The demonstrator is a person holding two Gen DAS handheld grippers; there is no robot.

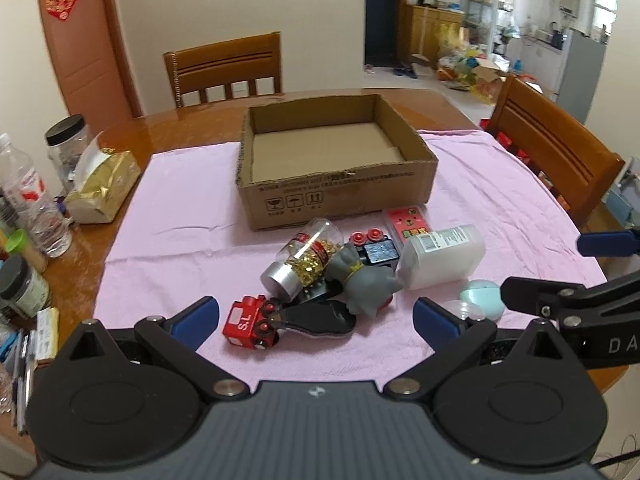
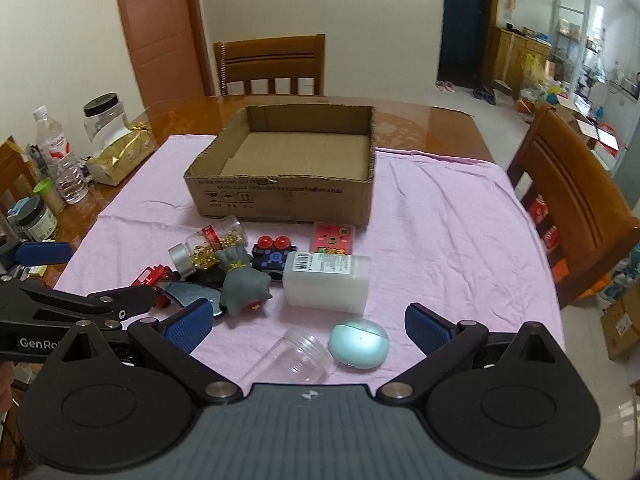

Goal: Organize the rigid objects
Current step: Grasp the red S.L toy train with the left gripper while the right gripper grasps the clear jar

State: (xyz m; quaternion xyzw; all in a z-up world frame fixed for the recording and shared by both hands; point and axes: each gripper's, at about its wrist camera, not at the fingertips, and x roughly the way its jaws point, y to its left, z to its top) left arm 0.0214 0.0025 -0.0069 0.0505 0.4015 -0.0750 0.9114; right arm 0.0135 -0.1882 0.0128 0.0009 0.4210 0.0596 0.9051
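An open cardboard box (image 1: 340, 188) (image 2: 280, 200) stands empty on the pink cloth (image 1: 180, 208). In front of it lies a heap: a jar of gold bits (image 1: 304, 260) (image 2: 208, 246), a grey toy figure (image 1: 362, 280) (image 2: 242, 280), a red toy train (image 1: 250, 322), a black toy car with red knobs (image 1: 374, 246) (image 2: 274, 254), a white plastic bottle (image 1: 442, 258) (image 2: 326, 284), a pink card pack (image 1: 406, 220) (image 2: 332, 240). A teal round case (image 2: 358, 340) and a clear jar (image 2: 298, 354) lie nearest. My left gripper (image 1: 316, 320) is open above the train. My right gripper (image 2: 308, 326) is open over the teal case.
Bottles, jars and a gold bag (image 1: 102, 188) crowd the table's left edge. Wooden chairs stand at the far side (image 1: 228, 68) and at the right (image 2: 568, 200). The cloth to the right of the box is bare.
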